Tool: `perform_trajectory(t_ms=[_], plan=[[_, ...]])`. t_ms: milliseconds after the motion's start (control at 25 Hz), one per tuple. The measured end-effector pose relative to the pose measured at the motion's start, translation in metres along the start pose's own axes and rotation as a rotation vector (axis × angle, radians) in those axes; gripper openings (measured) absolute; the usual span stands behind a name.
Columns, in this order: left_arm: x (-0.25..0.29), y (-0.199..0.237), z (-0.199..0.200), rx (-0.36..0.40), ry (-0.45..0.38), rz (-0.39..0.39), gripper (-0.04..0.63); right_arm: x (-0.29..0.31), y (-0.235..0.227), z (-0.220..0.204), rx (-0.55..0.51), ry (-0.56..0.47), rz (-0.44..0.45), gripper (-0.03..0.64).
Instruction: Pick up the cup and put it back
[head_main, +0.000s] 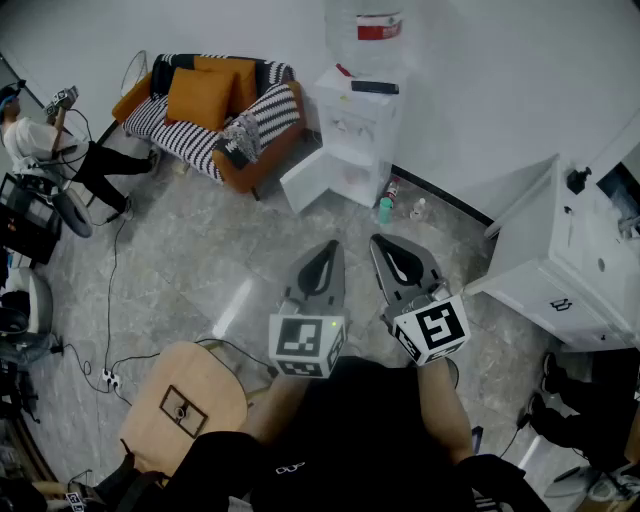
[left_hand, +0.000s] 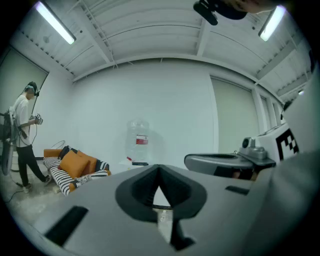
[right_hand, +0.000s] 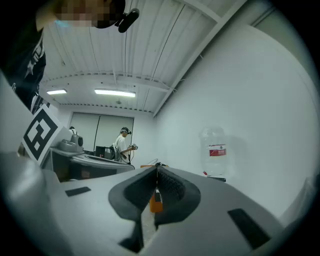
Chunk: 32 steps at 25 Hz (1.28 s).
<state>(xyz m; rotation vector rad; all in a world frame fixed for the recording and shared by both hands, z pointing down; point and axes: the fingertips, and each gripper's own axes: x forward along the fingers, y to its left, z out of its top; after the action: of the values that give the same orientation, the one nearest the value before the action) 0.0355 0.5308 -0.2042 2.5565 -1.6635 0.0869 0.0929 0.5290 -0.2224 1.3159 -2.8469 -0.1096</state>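
Cup is hard to pick out: a small teal thing (head_main: 385, 210) on the grey floor (head_main: 200, 270), just right of the white water dispenser (head_main: 360, 130) and its open door (head_main: 315, 180), may be it, but I cannot tell. A little white bottle (head_main: 418, 209) stands near it. The left gripper (head_main: 333, 247) and the right gripper (head_main: 383, 240) are side by side, near the person holding them, pointing toward the dispenser and well apart from the teal thing. Both have their jaws squeezed together with nothing in them. Far to the left is a striped sofa (head_main: 190, 140) with orange cushions (head_main: 200, 95), and another person (head_main: 40, 140) stands near it. A white cabinet (head_main: 545, 260) is on the right.
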Motion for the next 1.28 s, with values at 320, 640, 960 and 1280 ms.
perform_trajectory(t_ms=[320,640,960,1280], plan=[[0.001,0.008,-0.002,-0.011,0.004,0.013,0.012,0.008,0.001,-0.003,0.007,0.007,0.014,0.011],[0.002,0.017,-0.006,-0.018,0.017,0.020,0.012,0.016,-0.004,-0.003,0.038,-0.014,-0.008,0.011],[-0.002,0.032,-0.013,-0.092,-0.001,0.046,0.012,0.015,-0.018,0.009,-0.001,-0.033,-0.034,0.011],[0.002,0.047,0.001,-0.104,-0.061,0.080,0.012,0.021,-0.028,0.019,-0.022,-0.050,-0.035,0.011]])
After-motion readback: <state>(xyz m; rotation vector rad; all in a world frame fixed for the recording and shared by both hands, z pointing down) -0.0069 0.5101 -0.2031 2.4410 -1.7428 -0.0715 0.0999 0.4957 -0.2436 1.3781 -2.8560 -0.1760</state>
